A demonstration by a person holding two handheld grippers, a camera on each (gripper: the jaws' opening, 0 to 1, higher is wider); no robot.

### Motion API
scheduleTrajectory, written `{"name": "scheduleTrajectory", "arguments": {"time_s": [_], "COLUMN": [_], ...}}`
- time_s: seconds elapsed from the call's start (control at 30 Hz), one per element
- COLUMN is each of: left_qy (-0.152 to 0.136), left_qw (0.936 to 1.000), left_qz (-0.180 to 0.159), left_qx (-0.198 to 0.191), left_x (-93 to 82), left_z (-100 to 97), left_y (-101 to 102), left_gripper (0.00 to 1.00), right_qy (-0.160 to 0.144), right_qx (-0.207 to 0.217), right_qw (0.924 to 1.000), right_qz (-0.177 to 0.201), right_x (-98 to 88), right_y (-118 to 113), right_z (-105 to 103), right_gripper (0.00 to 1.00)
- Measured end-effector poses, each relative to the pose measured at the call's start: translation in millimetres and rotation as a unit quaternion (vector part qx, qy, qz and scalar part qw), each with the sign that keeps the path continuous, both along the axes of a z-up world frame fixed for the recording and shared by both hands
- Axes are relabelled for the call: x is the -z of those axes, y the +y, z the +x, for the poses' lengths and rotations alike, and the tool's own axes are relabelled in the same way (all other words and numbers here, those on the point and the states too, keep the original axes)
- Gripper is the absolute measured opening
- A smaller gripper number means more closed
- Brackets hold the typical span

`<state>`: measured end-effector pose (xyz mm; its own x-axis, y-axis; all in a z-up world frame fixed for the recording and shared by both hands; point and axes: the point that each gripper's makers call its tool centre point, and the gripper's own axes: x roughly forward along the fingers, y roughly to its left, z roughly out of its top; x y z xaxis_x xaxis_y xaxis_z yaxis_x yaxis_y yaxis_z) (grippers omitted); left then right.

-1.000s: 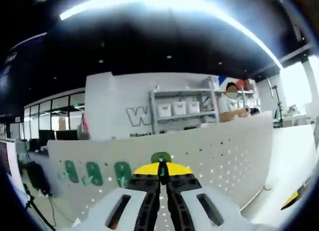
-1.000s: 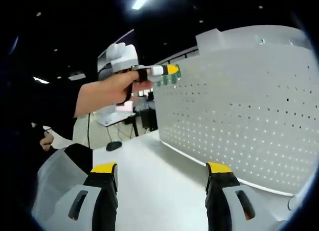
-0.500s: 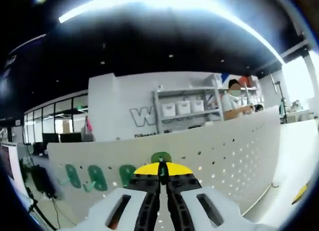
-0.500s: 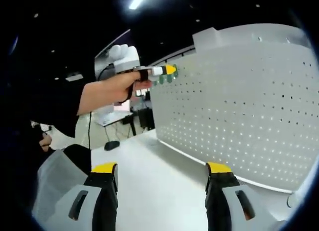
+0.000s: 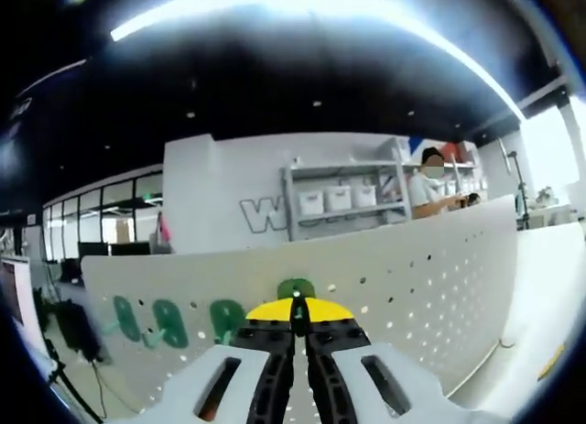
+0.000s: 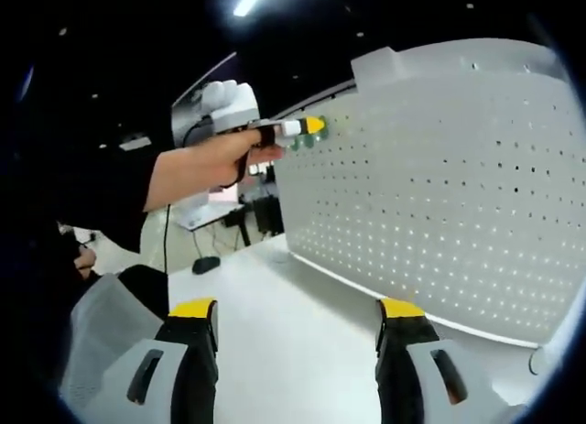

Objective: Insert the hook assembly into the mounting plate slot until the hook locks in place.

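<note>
Your left gripper (image 5: 294,325) is clenched on the green hook (image 5: 297,288), its yellow-tipped jaws pressed together with only the rounded top of the hook rising between them; you hold it right up against the white perforated mounting plate (image 5: 421,287), near the plate's upper edge; three more green hooks (image 5: 169,320) already sit in a row on the plate to the side of yours; from the right gripper view the left gripper (image 6: 309,129) is seen in your hand (image 6: 206,163), reaching to the top corner of the mounting plate (image 6: 439,195), with green pieces just past its tip; whether the hook is touching the plate or has entered a hole cannot be told from here; your right gripper (image 6: 298,328) is released, its jaws wide apart with nothing between them, low over the white worktop (image 6: 284,351) and well apart from the plate

By my reading you are in the insertion step, with the hook lined up but not shown as locked; the next move calls for pressing the hook squarely into its slot, beside the neighbouring hooks, and seating it until it catches, keeping your grip firm so it does not twist; mind that the plate stands upright and may rock under the push
</note>
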<state>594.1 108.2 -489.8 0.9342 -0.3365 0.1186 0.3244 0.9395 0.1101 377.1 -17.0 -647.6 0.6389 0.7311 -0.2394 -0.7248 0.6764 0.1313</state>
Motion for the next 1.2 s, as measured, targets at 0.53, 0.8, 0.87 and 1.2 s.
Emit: {"name": "scheduleTrajectory", "arguments": {"time_s": [0.53,0.8,0.87,1.2], "left_qy": [-0.005,-0.014,-0.022,-0.032], "left_qw": [0.9996,0.9992,0.9988,0.995], "left_qz": [0.028,0.037,0.042,0.093], "left_qx": [-0.006,-0.011,-0.012,-0.019], "left_x": [5.0,7.0,7.4,12.7], "left_z": [5.3,7.8,7.3,12.8], "left_y": [-3,-2,-2,-4], "left_gripper": [0.03,0.03,0.03,0.05], "right_qy": [0.005,0.003,0.003,0.005], "right_qx": [0.001,0.004,0.004,0.005], "right_qw": [1.0,1.0,1.0,1.0], "right_qz": [-0.002,-0.005,-0.005,-0.004], "right_x": [3.5,2.4,2.4,2.7], "right_y": [-2,-3,-3,-4], "right_z": [0,0,-1,-2], "right_gripper": [0.7,0.71,0.71,0.71]}}
